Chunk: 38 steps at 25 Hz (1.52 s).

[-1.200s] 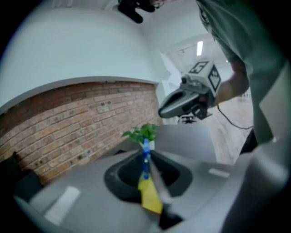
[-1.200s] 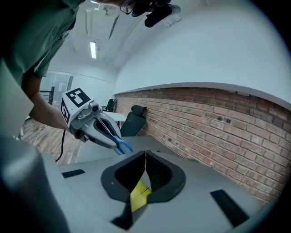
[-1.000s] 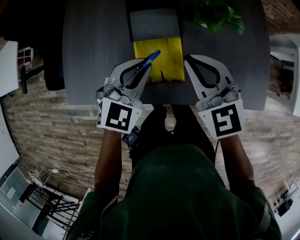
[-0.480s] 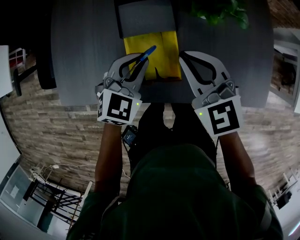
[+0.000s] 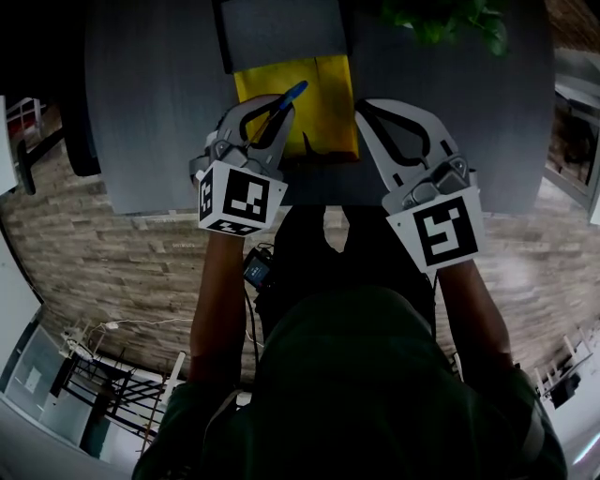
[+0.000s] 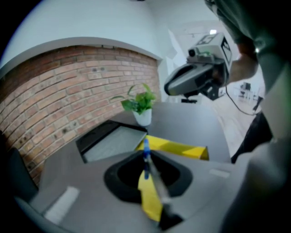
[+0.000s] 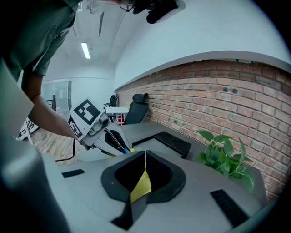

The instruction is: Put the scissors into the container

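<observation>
A pair of scissors with a blue handle [image 5: 290, 95] is clamped in my left gripper [image 5: 280, 106], the blue end sticking out past the jaw tips and the metal blades [image 6: 157, 182] running back between them. They hover over a yellow sheet [image 5: 321, 98] on the dark table. Just beyond lies the container, a dark tray with a grey floor [image 5: 281, 33] [image 6: 113, 142]. My right gripper [image 5: 362, 105] [image 7: 144, 154] is shut and empty, beside the yellow sheet's right edge. From the right gripper view, the left gripper [image 7: 119, 146] and scissors [image 7: 116, 141] show at the left.
A potted green plant [image 5: 441, 21] [image 6: 142, 109] [image 7: 225, 157] stands at the table's far right, next to the tray. The table's near edge [image 5: 169, 212] runs just under both grippers. A brick wall [image 7: 218, 100] and a black chair [image 7: 136, 109] lie beyond the table.
My left gripper has carried the scissors a little forward over the table, toward the tray. The right gripper has barely shifted.
</observation>
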Tool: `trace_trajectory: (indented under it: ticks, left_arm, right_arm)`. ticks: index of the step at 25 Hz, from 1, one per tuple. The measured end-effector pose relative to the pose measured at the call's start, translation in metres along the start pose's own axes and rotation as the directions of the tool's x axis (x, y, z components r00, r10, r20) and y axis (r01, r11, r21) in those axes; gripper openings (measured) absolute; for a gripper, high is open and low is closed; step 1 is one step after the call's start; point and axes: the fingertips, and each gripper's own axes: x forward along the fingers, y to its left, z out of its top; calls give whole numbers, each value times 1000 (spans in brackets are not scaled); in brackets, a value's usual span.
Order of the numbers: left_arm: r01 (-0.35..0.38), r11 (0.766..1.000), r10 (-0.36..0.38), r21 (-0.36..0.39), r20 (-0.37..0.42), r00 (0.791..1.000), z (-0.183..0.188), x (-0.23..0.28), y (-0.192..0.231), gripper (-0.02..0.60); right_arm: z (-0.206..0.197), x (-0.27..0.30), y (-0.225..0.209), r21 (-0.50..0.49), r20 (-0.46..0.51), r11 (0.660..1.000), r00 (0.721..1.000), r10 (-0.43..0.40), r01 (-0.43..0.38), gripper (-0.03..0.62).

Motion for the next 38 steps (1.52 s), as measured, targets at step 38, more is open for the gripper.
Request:
trace_trajectory:
  ticks: [38]
  left_arm:
    - [225,974,-214,26,-212,954,-30,38,-41,157]
  right_arm:
    - [-21,0,-2,58,-47,998,999,-17,19,8]
